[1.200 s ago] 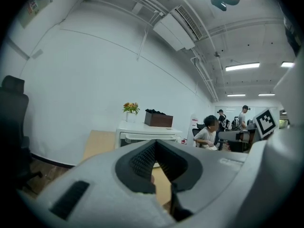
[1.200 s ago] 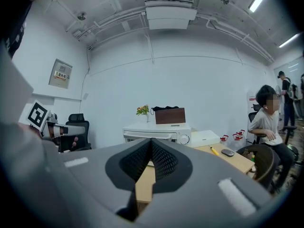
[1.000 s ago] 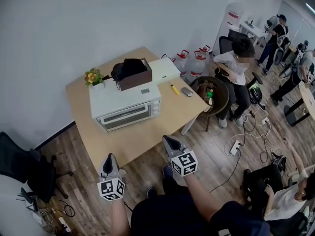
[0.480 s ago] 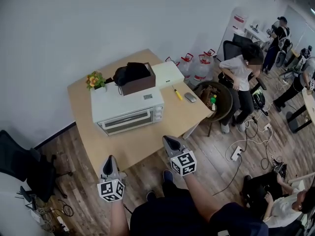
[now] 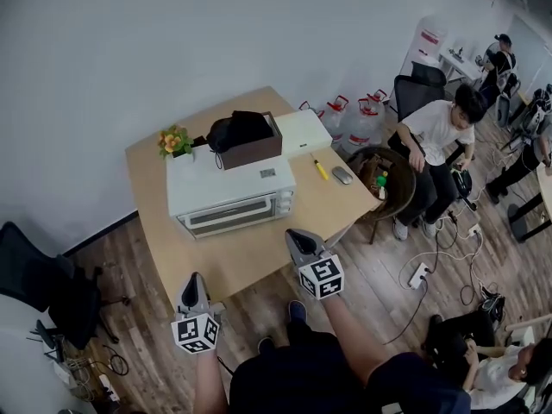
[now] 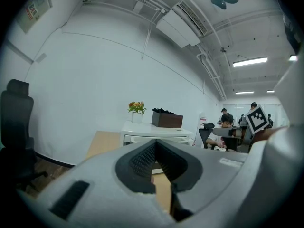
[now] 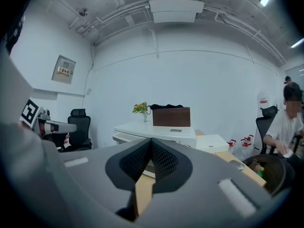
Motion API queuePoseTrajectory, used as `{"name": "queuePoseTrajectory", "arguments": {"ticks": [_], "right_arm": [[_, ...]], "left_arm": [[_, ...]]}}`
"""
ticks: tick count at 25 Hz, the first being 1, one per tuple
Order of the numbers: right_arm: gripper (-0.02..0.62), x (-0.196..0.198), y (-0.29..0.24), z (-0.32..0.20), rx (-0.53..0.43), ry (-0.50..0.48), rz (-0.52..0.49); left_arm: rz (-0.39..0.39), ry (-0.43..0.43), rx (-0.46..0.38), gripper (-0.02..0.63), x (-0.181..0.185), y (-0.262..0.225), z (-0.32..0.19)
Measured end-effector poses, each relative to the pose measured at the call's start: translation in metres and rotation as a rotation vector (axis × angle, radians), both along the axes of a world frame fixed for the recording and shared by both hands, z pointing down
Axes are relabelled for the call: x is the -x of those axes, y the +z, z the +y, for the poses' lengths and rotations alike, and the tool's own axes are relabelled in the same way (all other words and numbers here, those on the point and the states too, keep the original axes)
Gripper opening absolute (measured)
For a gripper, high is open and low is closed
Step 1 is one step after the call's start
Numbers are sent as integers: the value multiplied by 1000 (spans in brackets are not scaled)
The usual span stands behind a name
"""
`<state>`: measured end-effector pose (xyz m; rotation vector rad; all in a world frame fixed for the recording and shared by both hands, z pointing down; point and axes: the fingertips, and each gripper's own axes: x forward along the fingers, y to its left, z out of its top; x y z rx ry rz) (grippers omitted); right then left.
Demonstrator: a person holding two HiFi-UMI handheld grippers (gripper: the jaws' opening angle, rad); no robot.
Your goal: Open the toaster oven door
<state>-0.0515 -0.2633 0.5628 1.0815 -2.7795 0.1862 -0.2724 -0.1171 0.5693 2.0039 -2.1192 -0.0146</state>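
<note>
A white, boxy toaster oven (image 5: 226, 182) stands upright on the pale wooden table (image 5: 216, 266), set toward the table's far half and left of its middle. Its front is turned toward the near edge, at a slight slant. The door (image 5: 224, 217) takes up most of that front – a wide, dark glass pane in a white frame, with a pale bar handle running along it. It is shut, lying flush with the face. A narrow control strip (image 5: 282, 203) sits just right of the door – too small to read.
</note>
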Motion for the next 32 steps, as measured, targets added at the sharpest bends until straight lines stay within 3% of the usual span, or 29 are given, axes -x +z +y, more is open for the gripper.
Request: {"name": "queuePoseTrajectory", "arguments": {"ticks": [21, 26, 32], "right_arm": [[11, 50, 31, -59, 46, -71, 73], [11, 62, 34, -68, 53, -88, 79], [11, 71, 41, -75, 70, -106, 90]], "left_arm": [[-8, -40, 29, -5, 13, 7, 1], [-48, -54, 33, -5, 18, 5, 0], [-2, -70, 43, -5, 21, 6, 1]]}}
